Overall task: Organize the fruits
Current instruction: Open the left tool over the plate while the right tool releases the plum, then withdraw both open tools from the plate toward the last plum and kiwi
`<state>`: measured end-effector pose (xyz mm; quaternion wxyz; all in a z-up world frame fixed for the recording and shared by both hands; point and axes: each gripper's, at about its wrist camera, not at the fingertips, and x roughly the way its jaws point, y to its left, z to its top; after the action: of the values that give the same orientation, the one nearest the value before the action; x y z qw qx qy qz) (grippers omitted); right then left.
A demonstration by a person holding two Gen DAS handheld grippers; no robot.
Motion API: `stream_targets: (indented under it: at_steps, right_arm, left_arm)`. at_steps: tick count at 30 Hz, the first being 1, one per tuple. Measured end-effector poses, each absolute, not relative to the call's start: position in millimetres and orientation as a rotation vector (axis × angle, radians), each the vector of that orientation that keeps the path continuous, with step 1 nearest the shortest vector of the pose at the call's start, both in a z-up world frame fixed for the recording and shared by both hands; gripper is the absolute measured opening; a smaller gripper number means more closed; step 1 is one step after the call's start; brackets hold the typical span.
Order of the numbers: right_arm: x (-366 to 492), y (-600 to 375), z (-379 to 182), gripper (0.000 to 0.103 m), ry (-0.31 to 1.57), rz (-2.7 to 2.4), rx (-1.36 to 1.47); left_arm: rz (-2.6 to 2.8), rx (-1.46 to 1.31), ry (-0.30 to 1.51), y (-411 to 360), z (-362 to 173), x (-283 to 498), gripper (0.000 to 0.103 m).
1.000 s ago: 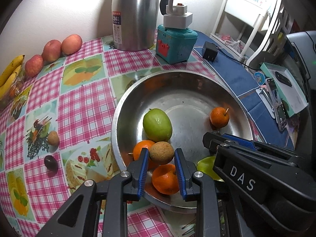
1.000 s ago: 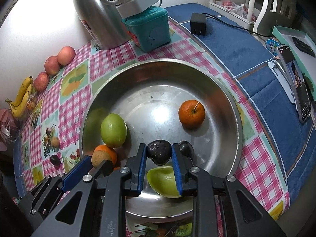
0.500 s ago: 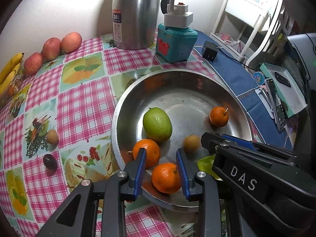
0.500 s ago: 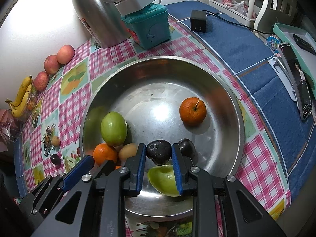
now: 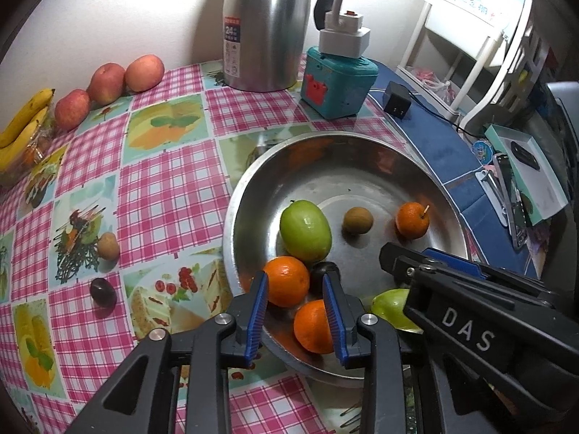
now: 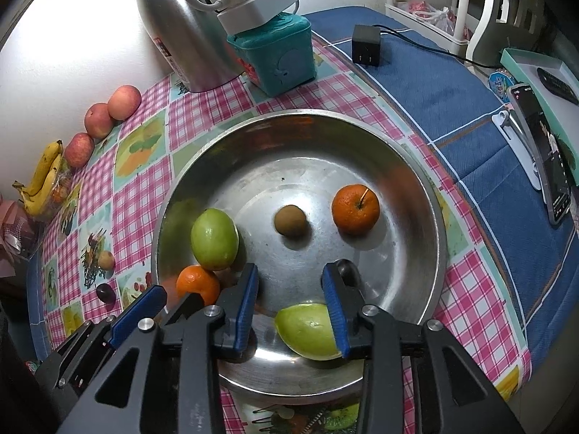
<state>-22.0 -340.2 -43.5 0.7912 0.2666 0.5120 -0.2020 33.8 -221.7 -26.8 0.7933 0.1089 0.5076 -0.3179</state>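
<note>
Both grippers (image 5: 295,307) (image 6: 289,305) open over bowl (image 6: 416,181) near rim.

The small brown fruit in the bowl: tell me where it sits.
The small brown fruit lies near the middle of the steel bowl, apart from its neighbours: the green fruit on its left, the stemmed orange on its right.

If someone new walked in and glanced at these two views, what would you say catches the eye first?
The big steel bowl in the middle of the checked tablecloth draws the eye, with oranges and green fruit bright against the metal. Next come both open grippers, left and right, poised over its near rim. Behind it, a tall steel flask stands against the wall, with apples and bananas lined up at far left.
</note>
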Motion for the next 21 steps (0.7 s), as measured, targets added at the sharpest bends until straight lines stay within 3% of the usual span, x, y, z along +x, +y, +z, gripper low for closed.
stream_targets:
  at_steps: [2,5,8,10,13,15,18,21]
  right_arm:
    - [-22.3,-340.6,-43.3,0.038,1.1,-0.435,0.573]
    - [-22.9,-341.4,-42.7,0.051,1.095,-0.44,0.572]
    - [-23.5,-342.0,-41.4,0.057,1.086,-0.444,0.572]
    - [-23.2,-342.1,-41.1,0.06,1.083,-0.443,0.57]
    - [-22.9,-341.3,-41.0,0.061,1.081,-0.44,0.566]
    - [-22.6,-340.8,-40.6,0.069,1.075,-0.439,0.562]
    - [-22.2,-340.5,-39.5,0.07,1.069,-0.439,0.555]
    - [-21.5,-339.8,-39.8,0.07,1.071,-0.437,0.548]
  left_arm:
    - [-0.671,0.23,1.099,-218.9,-27.7,36.4,0.035]
    - [-0.644,0.218,1.108,-213.8,-28.1,40.4,0.038]
    - [-0.611,0.194,1.121,-206.1,-28.4,45.7,0.047]
    - [-0.578,0.174,1.131,-199.2,-28.5,50.5,0.061]
    - [-0.534,0.155,1.144,-189.9,-29.0,57.3,0.07]
    - [-0.491,0.143,1.152,-181.9,-29.8,62.2,0.074]
    - [-0.431,0.109,1.166,-168.7,-31.7,69.8,0.078]
    - [-0.361,0.075,1.179,-154.0,-33.6,77.4,0.089]
